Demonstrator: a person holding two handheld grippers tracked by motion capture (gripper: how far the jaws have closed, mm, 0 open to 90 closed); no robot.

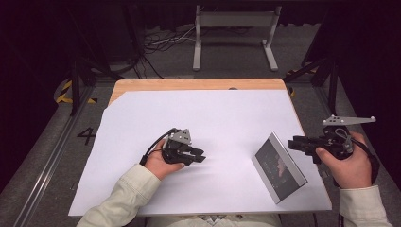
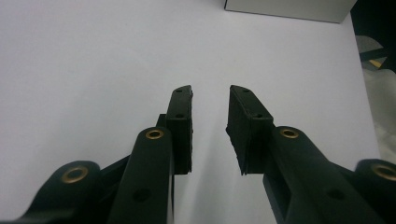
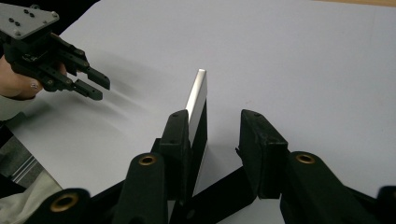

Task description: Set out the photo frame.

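Note:
A flat slab with a silver frame and a dark glossy face (image 1: 279, 166) stands tilted on the white sheet at the right. In the right gripper view its silver edge (image 3: 198, 91) rises just behind the left jaw, with the dark face in the gap. My right gripper (image 1: 292, 143) (image 3: 217, 123) is open at the slab's upper right edge, and its pads do not press on it. My left gripper (image 1: 201, 156) (image 2: 210, 100) (image 3: 95, 84) hovers over the middle of the sheet, pointing right, open with nothing between its jaws. The slab's pale edge (image 2: 289, 10) lies far ahead of it.
A large white sheet (image 1: 213, 109) covers most of the wooden table (image 1: 189, 84). Beyond the far edge a grey metal stand (image 1: 234, 21) and cables sit on the floor. The right gripper hangs over the table's right edge.

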